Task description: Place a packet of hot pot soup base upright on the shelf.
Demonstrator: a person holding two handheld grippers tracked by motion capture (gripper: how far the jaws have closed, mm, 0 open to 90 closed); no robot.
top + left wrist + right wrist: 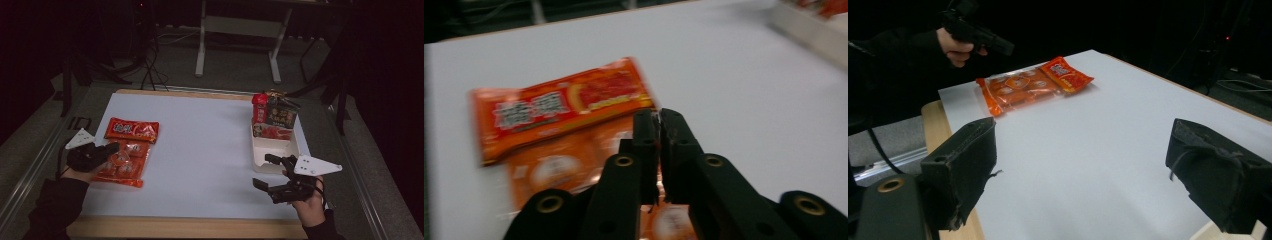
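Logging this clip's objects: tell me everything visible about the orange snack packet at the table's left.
The orange snack packet is a flat, glossy plastic bag lying on the white table near its left edge. Its far end is a red-orange header with white lettering; the clear part nearer the person shows small round wrapped pieces. The left gripper hangs over its left side, fingers shut. Whether they pinch the film is unclear.
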